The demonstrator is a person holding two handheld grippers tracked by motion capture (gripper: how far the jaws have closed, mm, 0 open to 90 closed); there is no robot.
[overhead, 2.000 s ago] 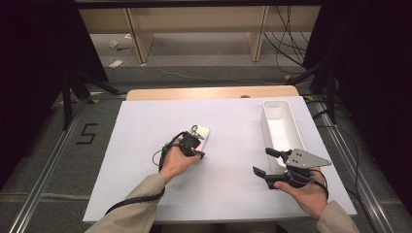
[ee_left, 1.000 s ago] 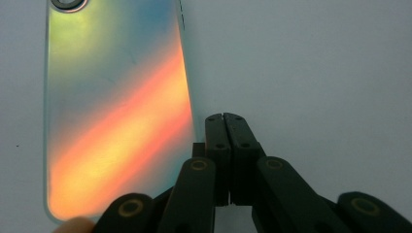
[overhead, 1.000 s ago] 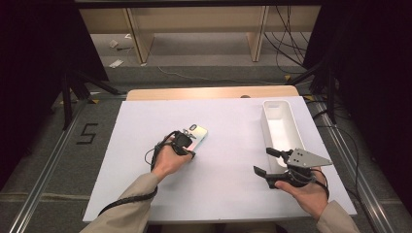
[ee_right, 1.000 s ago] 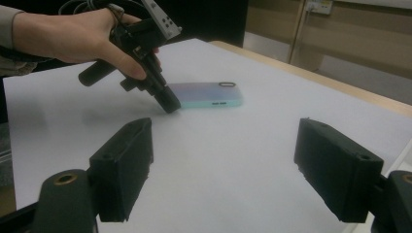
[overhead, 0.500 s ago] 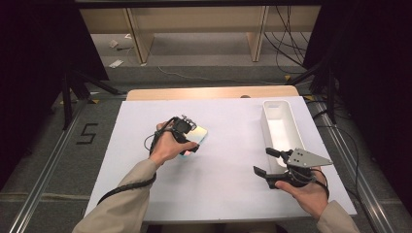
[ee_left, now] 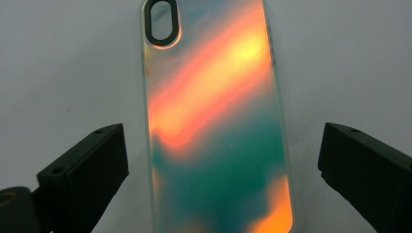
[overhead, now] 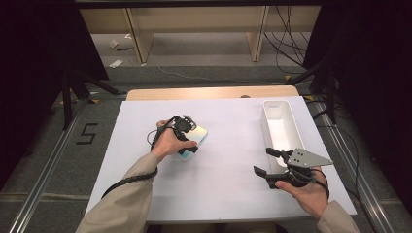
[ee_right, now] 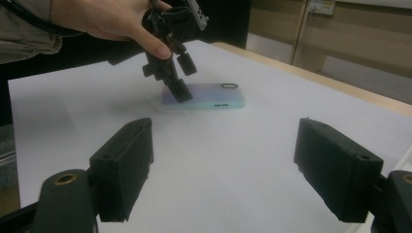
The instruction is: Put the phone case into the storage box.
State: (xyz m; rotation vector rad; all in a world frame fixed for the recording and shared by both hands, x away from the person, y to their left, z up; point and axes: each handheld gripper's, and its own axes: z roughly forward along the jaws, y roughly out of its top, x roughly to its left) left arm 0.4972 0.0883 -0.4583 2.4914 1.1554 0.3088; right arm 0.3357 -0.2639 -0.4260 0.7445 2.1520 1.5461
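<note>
Left hand-held gripper (overhead: pixel 187 141) hovers over the phone case (overhead: pixel 194 138), its jaws just opened wide, clear of both long edges. That case lies flat mid-bench (overhead: pixel 218 194), bare white surface all round. Seen from the left gripper view, its camera hole (ee_left: pixel 160 22) points away. Right hand-held gripper (overhead: pixel 266 162) waits open beside the white tray (overhead: pixel 279 128).

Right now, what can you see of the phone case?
The phone case lies flat, back up, on the white table, left of centre. Glossy iridescent finish, orange shading to teal, pale translucent rim, oval camera cutout at one end. The left tool hovers over it, its jaws just opened, flanking it without touching.
</note>
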